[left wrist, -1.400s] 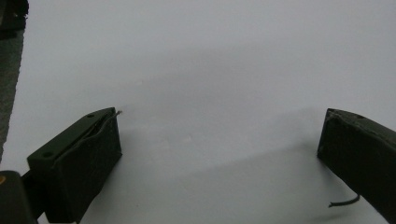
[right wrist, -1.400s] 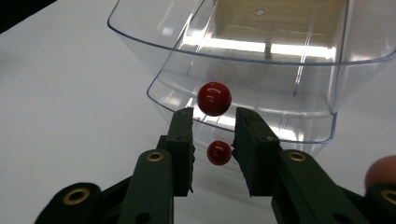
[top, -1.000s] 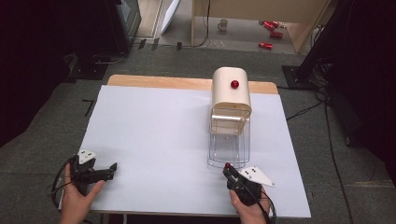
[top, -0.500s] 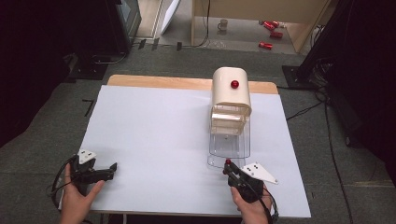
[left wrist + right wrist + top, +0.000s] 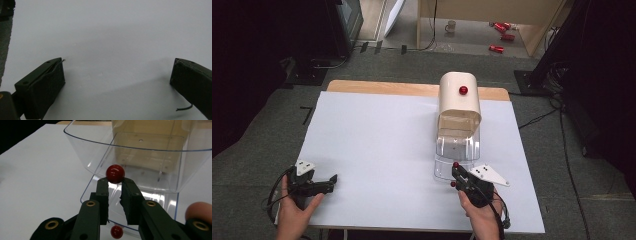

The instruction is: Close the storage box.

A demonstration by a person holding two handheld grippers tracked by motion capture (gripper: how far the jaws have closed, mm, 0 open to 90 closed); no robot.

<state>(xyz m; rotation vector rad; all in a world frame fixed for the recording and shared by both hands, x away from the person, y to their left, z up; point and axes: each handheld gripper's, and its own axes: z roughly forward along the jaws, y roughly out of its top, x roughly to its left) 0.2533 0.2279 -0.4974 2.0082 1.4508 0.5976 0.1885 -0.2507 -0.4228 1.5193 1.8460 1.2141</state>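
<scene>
Right gripper (image 5: 115, 181) clamped on a red knob (image 5: 115, 173) at the clear lid (image 5: 140, 165) near the table's (image 5: 377, 145) front right.

Near front edge, right of centre: right gripper (image 5: 455, 170) in hand, jaws nearly together, tips pinching the red knob (image 5: 456, 164) from both sides; second small red ball (image 5: 116, 231) visible below the jaws. At front left corner: left gripper (image 5: 330, 180) in hand, jaws (image 5: 40, 87) wide apart, only bare white table between them. Just beyond the knob: clear lid (image 5: 455, 150), lying open toward the front edge. Farther, toward the back edge, right of centre: cream box (image 5: 459, 100) with a red button (image 5: 463, 90) on top, touching the lid.
</scene>
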